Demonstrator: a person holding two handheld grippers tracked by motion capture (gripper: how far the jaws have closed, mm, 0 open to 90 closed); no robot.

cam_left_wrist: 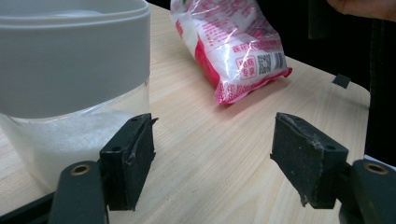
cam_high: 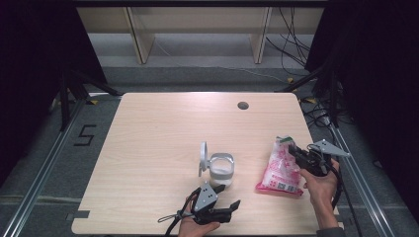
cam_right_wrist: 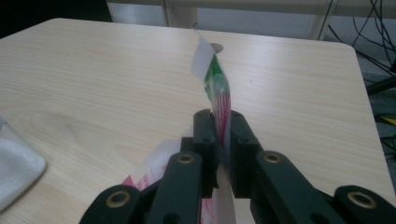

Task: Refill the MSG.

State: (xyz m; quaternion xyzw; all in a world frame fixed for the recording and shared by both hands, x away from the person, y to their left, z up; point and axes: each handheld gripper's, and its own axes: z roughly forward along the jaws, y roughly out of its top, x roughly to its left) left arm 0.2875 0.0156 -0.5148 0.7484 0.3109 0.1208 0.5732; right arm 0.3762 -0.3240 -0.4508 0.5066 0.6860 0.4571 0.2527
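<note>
A clear jar point(cam_high: 221, 169) with a grey collar and white granules inside stands near the table's front middle, its lid point(cam_high: 203, 157) flipped up on the left. In the left gripper view the jar point(cam_left_wrist: 70, 60) is close beside the left jaw. My left gripper point(cam_high: 232, 207) point(cam_left_wrist: 215, 140) lies low in front of the jar, open, with bare table between its jaws. A pink and white bag point(cam_high: 280, 170) point(cam_left_wrist: 229, 42) of white granules lies to the right. My right gripper point(cam_high: 295, 152) point(cam_right_wrist: 219, 123) is shut on the bag's top edge point(cam_right_wrist: 217, 84), which sticks up between the pads.
The wooden table point(cam_high: 163, 128) has a round cable hole point(cam_high: 242, 105) at the back right. Metal rails run along both sides of the table on the floor. Cables point(cam_high: 296, 44) and shelf legs lie beyond the far edge.
</note>
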